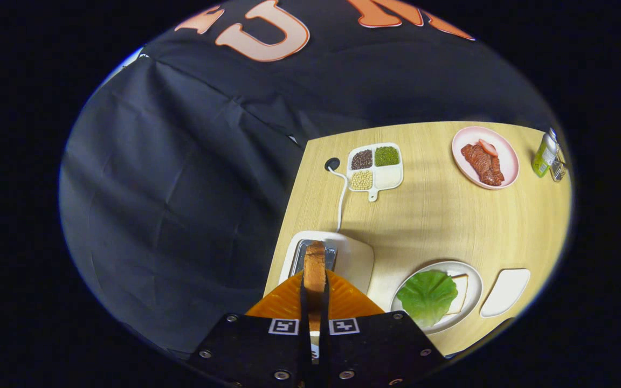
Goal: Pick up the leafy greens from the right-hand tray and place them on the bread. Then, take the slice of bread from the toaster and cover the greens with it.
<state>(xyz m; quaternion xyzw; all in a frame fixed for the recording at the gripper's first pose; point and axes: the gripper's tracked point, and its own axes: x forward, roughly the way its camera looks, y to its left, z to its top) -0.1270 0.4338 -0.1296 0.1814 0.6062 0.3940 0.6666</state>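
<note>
Dark cloth drapes the booth's wall (181,178) on the left, and beside it a pale wooden surface (429,226) spreads out to the right. Nearest the cloth stands the white toaster (351,258), its slot just ahead of the tongs (315,302). A white cord (341,199) runs from the toaster's back up to a round cable hole (332,164) in the surface. The tongs are clamped on the slice of bread (315,269), which stands upright on edge between them, its top crust right over the toaster slot (whether its lower end is clear of the slot cannot be told).

Beyond the toaster lies a white divided dish (394,177) with a short handle, holding dark grains, green beans and pale yellow beans in three of its compartments. To the right of the toaster sits a round white plate (475,280); on it the leafy greens (427,295) lie over another slice of bread (460,293), whose corner shows at the leaf's right side. Just beside the plate is a small white tray (505,292). Farther back rests a pink plate (509,161) carrying slices of meat (483,163), and past it stand a green bottle (544,155) and a small shaker (558,168), close together.
</note>
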